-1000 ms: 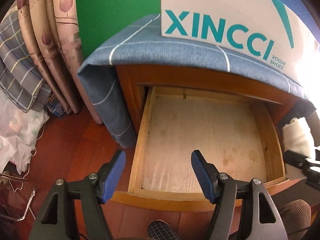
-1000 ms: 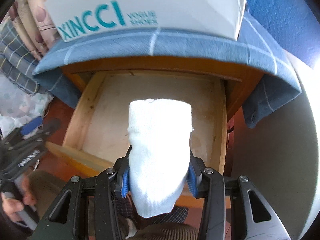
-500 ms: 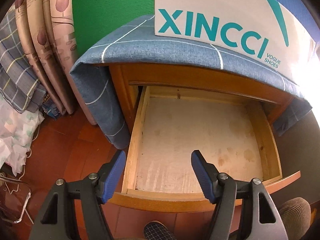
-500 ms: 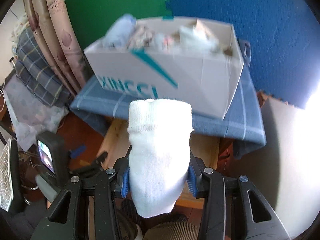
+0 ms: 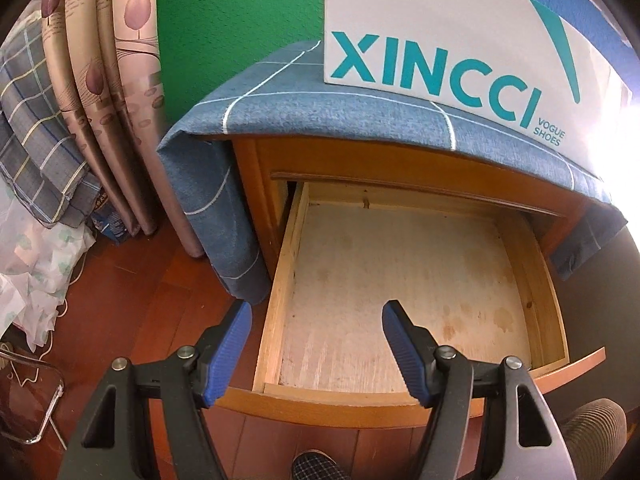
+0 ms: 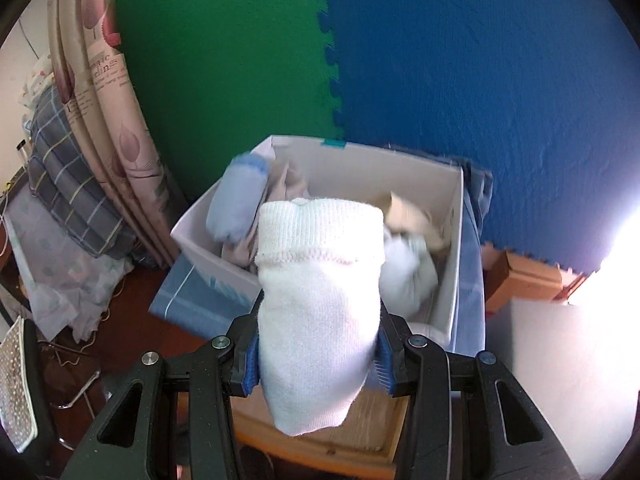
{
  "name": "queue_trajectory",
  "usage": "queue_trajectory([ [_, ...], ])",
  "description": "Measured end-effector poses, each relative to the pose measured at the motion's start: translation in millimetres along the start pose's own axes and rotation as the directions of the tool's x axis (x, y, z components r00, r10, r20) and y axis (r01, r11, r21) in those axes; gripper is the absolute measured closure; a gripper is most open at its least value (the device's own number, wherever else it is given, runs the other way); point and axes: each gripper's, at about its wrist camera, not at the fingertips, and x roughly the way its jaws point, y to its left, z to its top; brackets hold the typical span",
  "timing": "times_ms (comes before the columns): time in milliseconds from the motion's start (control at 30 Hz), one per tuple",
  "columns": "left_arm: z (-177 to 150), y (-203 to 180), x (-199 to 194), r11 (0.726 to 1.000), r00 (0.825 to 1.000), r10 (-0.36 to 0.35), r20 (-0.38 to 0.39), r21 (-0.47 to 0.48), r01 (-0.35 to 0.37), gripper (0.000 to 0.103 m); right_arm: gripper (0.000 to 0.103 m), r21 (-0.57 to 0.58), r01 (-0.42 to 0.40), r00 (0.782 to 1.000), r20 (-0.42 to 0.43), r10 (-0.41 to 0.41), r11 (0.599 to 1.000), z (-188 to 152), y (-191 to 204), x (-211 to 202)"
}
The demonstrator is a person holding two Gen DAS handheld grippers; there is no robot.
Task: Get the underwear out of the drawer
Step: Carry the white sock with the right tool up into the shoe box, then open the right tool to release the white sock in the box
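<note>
My right claw [image 6: 318,354] grips the white knit rolled underwear [image 6: 318,304]; my left claw [image 5: 316,346] gapes empty.

Left view shows the bare wooden drawer [image 5: 280,300]; right view alone looks into the white cardboard box [image 6: 192,242] of clothes.

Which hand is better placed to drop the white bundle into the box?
Right. Its gripper already holds the white bundle before the open box; the left gripper hangs open-jawed over the bare drawer.

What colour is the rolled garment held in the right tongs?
White, with a faint bluish tint; the rolled garment shows best in the right wrist view.
</note>
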Motion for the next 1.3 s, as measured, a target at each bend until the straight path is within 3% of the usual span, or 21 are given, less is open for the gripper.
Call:
queue_trajectory([
  [333,-0.4,6.3,0.8,1.0,1.0,0.003,0.0,-0.024,-0.003,0.033,0.061,-0.021,0.039,0.998,-0.042,-0.039,0.999,50.2,18.6,72.5],
  [700,0.0,10.9,1.8,0.999,1.0,-0.005,0.004,-0.043,0.005,0.033,0.06,-0.04,0.067,0.984,-0.164,-0.073,0.997,45.7,27.6,150.6],
  [1067,-0.2,9.9,1.8,0.999,1.0,-0.011,0.005,-0.043,0.011,0.033,0.057,-0.046,0.075,0.983,-0.162,-0.081,0.996,41.0,28.5,159.4],
  [1300,0.5,8.3,2.0,0.999,1.0,-0.024,0.0,-0.045,0.024,0.033,0.043,-0.06,0.09,0.984,-0.148,-0.098,0.994,42.1,29.3,152.5],
])
